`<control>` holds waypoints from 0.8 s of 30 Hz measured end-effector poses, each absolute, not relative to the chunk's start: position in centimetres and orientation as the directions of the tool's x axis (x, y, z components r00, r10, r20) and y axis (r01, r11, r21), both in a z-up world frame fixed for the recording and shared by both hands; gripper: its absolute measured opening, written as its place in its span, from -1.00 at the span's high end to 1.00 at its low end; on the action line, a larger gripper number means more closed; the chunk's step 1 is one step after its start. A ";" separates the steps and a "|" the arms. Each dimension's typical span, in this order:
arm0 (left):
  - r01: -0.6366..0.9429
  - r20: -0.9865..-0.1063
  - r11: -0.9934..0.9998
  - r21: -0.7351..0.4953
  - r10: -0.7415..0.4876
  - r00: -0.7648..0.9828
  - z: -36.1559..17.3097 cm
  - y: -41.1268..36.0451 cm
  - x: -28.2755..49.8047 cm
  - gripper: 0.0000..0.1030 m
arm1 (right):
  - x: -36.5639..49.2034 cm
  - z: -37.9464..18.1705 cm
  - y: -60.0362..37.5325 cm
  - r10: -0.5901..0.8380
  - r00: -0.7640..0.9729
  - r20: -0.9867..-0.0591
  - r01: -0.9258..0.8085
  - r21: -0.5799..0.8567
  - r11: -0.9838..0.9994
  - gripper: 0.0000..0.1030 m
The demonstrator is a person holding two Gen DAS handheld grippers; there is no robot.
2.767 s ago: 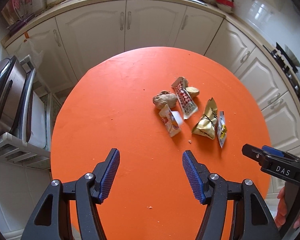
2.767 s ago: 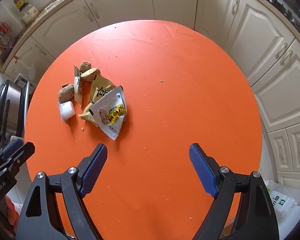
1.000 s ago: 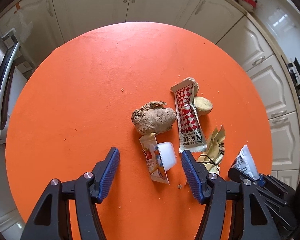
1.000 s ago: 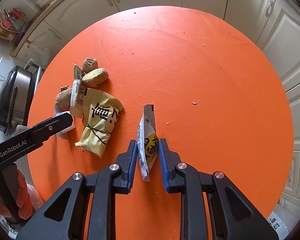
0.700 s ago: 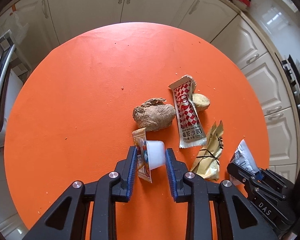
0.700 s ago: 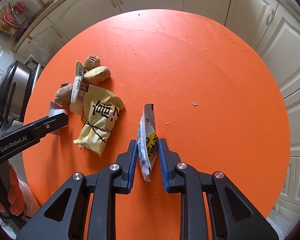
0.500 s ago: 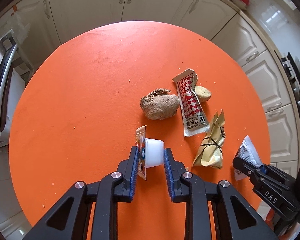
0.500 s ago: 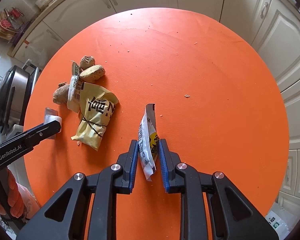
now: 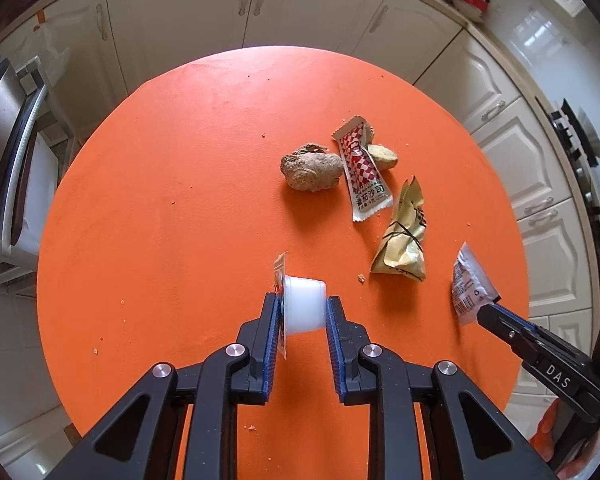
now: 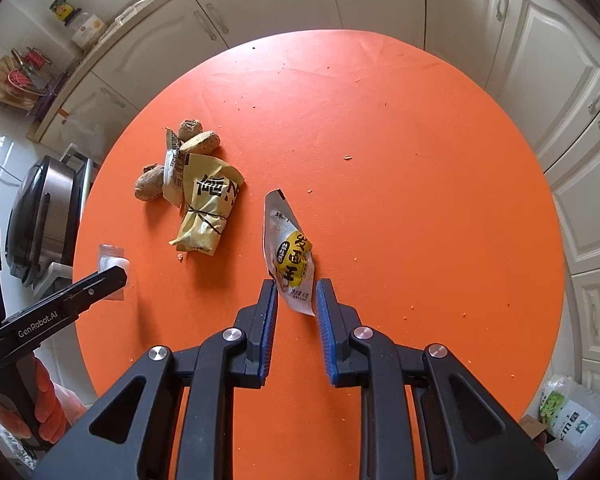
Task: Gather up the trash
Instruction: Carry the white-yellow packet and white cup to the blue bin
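Left gripper (image 9: pixel 302 314) clamps the small white jelly cup (image 9: pixel 304 309) above the orange table (image 9: pixel 180 200): light, thin-walled, best held across its sides. Right gripper (image 10: pixel 296 300) pinches the limp, slippery white wrapper (image 10: pixel 288 256) near its lower end

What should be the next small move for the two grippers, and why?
Probably carry both pieces away to wherever trash goes; no bin shows in either view. The left gripper, whose jaws have just been closing, is shut on the small white cup, and the right gripper is shut on the white and yellow wrapper. The ginger, sauce packet and gold wrapper remain for later.
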State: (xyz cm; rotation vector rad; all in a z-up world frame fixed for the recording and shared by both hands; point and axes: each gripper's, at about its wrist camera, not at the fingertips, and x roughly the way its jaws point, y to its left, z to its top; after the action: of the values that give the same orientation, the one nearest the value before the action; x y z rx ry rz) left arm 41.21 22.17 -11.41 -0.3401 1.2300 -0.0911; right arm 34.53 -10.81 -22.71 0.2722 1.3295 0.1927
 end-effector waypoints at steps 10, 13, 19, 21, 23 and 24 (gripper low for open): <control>-0.109 -0.905 0.942 -0.316 -0.265 0.333 -10.8 22.8 39.1 0.64 | 36.5 -23.9 -8.0 0.234 0.200 -0.951 0.020 0.243 0.970 0.53; -0.123 -0.906 0.942 -0.313 -0.257 0.335 -10.8 23.4 38.9 0.64 | 37.5 -24.9 -7.2 0.161 0.191 -0.968 0.023 0.169 0.985 0.51; -0.133 -0.907 0.942 -0.308 -0.249 0.340 -10.5 24.1 38.8 0.64 | 37.7 -25.0 -7.2 0.163 0.192 -0.968 0.054 0.177 0.983 0.64; -0.126 -0.904 0.943 -0.307 -0.247 0.349 -10.1 24.0 38.6 0.64 | 37.5 -24.8 -7.3 0.175 0.197 -0.965 0.044 0.188 0.981 0.65; -0.113 -0.901 0.944 -0.310 -0.254 0.351 -9.6 23.6 38.8 0.64 | 37.0 -24.4 -7.8 0.179 0.206 -0.962 0.038 0.190 0.981 0.65; -0.107 -0.901 0.944 -0.311 -0.257 0.350 -9.5 23.4 39.0 0.64 | 36.8 -24.1 -8.0 0.178 0.212 -0.961 0.042 0.191 0.981 0.65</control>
State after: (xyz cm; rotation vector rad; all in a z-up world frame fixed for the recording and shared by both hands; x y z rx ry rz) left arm 38.96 23.43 -9.46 -0.3433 1.2163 -0.0996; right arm 36.76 -8.03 -24.13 0.1902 1.3566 0.0956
